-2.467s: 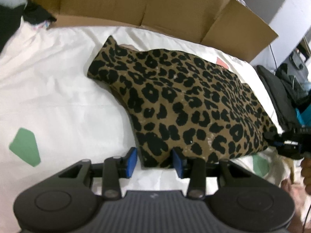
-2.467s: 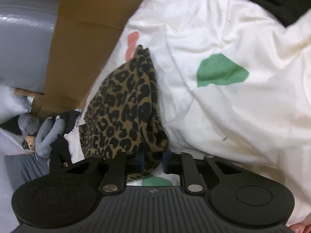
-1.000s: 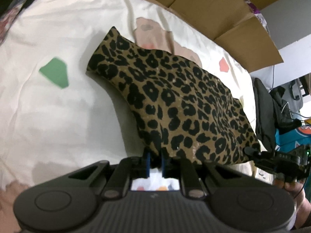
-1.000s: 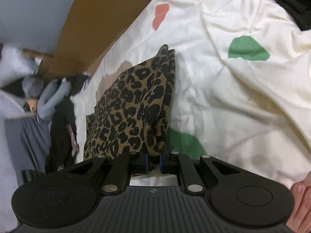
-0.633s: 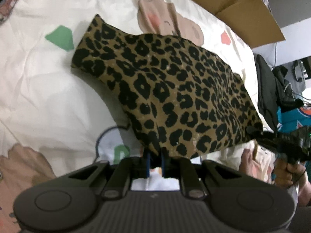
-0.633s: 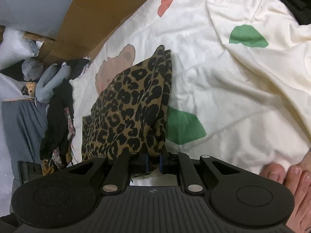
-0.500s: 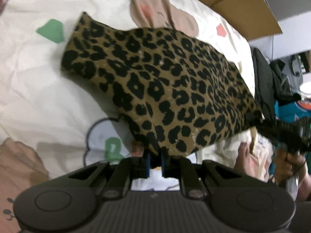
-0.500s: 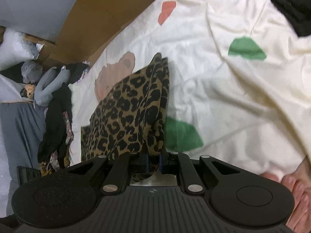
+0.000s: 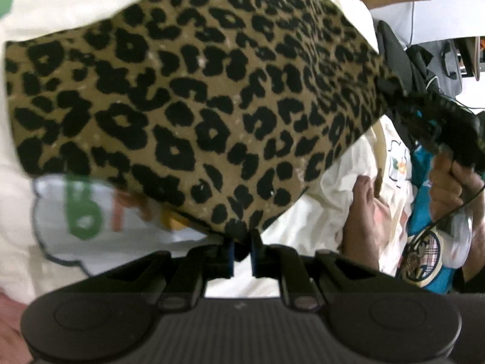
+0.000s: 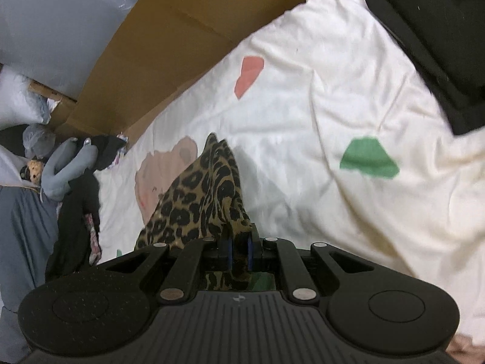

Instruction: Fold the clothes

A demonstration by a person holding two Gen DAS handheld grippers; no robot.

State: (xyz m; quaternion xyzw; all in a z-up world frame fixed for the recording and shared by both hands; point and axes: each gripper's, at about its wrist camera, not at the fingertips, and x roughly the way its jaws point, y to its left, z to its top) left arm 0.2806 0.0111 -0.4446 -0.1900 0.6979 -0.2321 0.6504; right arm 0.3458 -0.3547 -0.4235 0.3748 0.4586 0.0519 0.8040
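both wrist views share garment (image 9: 197, 91)

Left black hand-held gripper (image 9: 241, 253): blue-padded fingers clamped on cloth. Right black hand-held gripper (image 10: 238, 253): likewise clamped, gripped by a hand (image 9: 453, 182); bare foot (image 9: 365, 212) alongside.

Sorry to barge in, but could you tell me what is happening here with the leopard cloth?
A person is folding a brown-and-black leopard-print garment over a white printed bedsheet. The left hand-held gripper is shut on one corner of it, and the right hand-held gripper is shut on another. The fabric hangs spread between the two, with its near edge raised off the sheet. Brown cardboard lines the far side of the bed, and dark clothes lie piled at its edge.
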